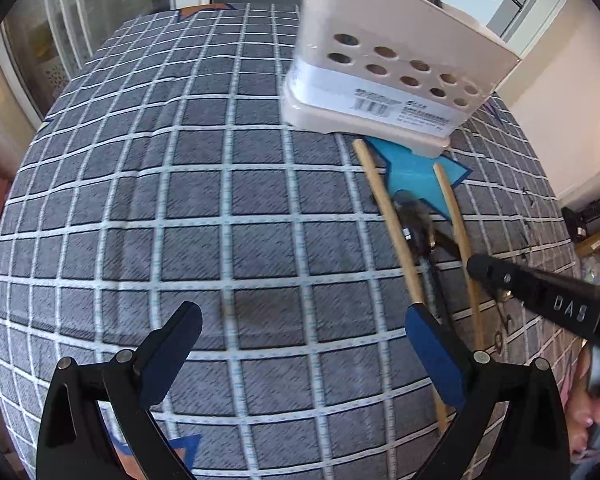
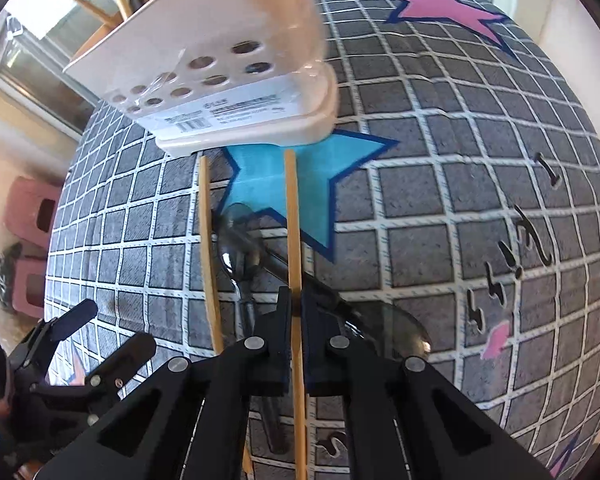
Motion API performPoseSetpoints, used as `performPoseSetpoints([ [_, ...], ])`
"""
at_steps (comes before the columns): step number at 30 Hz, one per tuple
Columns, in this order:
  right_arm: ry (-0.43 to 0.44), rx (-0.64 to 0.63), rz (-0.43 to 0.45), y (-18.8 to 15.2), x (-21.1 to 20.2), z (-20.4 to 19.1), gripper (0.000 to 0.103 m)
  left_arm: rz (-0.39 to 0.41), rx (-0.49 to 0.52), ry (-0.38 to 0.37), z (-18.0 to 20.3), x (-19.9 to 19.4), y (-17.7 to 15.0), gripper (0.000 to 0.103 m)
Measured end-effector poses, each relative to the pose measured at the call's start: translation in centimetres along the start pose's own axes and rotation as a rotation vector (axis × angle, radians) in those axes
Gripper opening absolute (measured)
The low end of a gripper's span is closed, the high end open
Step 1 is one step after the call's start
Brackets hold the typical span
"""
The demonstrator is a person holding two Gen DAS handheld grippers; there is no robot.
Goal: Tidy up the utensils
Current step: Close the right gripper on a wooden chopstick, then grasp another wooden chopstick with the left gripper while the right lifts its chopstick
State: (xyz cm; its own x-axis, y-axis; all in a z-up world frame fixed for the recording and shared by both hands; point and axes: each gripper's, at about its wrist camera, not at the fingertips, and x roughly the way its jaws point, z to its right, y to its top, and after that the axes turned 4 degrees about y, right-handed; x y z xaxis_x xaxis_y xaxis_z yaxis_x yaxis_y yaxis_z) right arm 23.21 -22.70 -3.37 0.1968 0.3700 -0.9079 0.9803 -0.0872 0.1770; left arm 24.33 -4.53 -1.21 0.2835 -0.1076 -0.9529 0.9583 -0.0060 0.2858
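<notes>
A white utensil holder [image 1: 392, 60] with round holes stands at the far side of the checked tablecloth [image 1: 180, 200]; its front [image 2: 220, 60] fills the upper left of the right wrist view. In front of it lie two wooden chopsticks and dark metal spoons [image 2: 236, 256]. My right gripper [image 2: 296, 300] is shut on the right chopstick [image 2: 291, 220]. The left chopstick [image 2: 206, 240] lies free beside the spoons. My left gripper [image 1: 302, 316] hovers open over bare cloth, left of the utensils, with nothing between its fingers.
A blue star [image 2: 332, 168] is printed under the holder's front edge, and a pink star [image 2: 440, 8] at the far right. A second spoon's bowl [image 2: 404, 328] lies right of my right gripper. Pink stools [image 2: 32, 216] stand beyond the table's left edge.
</notes>
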Motion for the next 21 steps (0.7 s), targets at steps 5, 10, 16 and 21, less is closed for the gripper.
performPoseSetpoints([
  [5, 0.02, 0.032, 0.02, -1.3, -1.3, 1.6, 0.002, -0.039, 0.023, -0.013, 2.1, 1.6, 1.1, 0.103],
  [10, 0.032, 0.042, 0.029, -2.1, -2.0, 2.3, 0.002, -0.033, 0.056, 0.026, 3.7, 2.1, 1.7, 0.103],
  [16, 0.087, 0.057, -0.002, -2.2, -1.9, 2.7, 0.003, -0.03, 0.117, 0.119, 5.0, 2.9, 2.2, 0.103],
  [21, 0.077, 0.041, -0.017, -2.1, -1.5, 1.7, 0.003, -0.02, 0.136, 0.141, 4.2, 2.9, 2.3, 0.103],
])
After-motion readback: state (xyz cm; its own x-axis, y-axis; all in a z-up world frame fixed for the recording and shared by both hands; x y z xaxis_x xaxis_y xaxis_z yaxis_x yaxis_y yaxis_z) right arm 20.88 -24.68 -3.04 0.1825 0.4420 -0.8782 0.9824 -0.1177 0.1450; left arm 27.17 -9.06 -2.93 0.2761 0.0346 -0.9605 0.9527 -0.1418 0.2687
